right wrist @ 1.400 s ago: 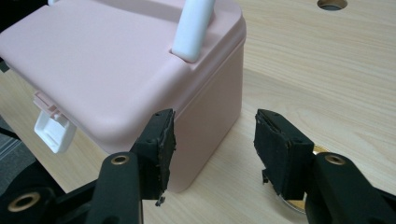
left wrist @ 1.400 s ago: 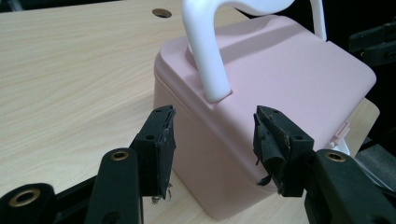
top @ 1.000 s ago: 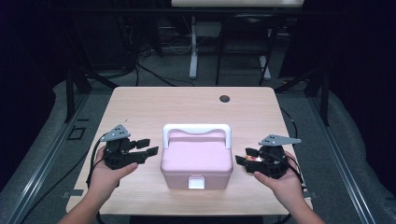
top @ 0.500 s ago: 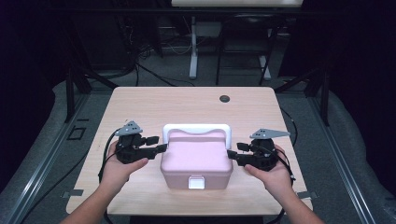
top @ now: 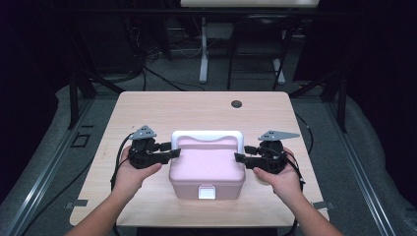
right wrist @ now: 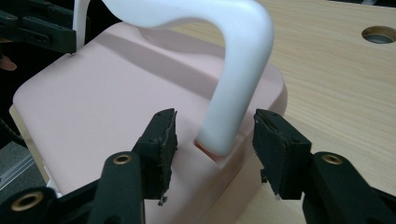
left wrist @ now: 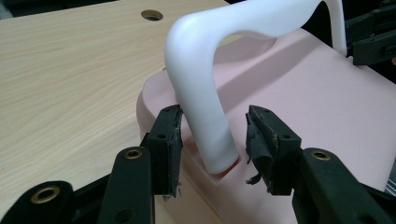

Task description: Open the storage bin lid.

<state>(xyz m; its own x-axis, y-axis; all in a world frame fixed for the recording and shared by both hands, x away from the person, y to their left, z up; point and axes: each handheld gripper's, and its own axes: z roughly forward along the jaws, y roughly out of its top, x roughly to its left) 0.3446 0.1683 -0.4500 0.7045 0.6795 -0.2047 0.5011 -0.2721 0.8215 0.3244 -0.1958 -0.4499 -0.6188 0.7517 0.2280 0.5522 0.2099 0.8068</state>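
High view: pink box (top: 207, 169) w/ white handle (top: 207, 135) sits at the table's (top: 196, 105) near-centre, lid down, front latch (top: 206, 192) apparently fastened; contents can't be seen. Left gripper (top: 169, 151) and right gripper (top: 241, 153) flank the box at the handle's two ends. Judged progress: approach done, grip not yet made; clamping, then lifting or swinging the handle, is left.

Left gripper view: left gripper (left wrist: 212, 135) straddles the handle's (left wrist: 205, 93) leg near its pivot in the lid. Its jaws have just been closing, w/ the leg between them. One pad (left wrist: 172, 135) is right beside the leg, the other stands apart, so no grasp yet.

Right gripper view: right gripper (right wrist: 215, 135) brackets the handle's (right wrist: 240, 79) other leg likewise. These jaws have also just been closing, w/ gaps both sides. Released, not clenched.
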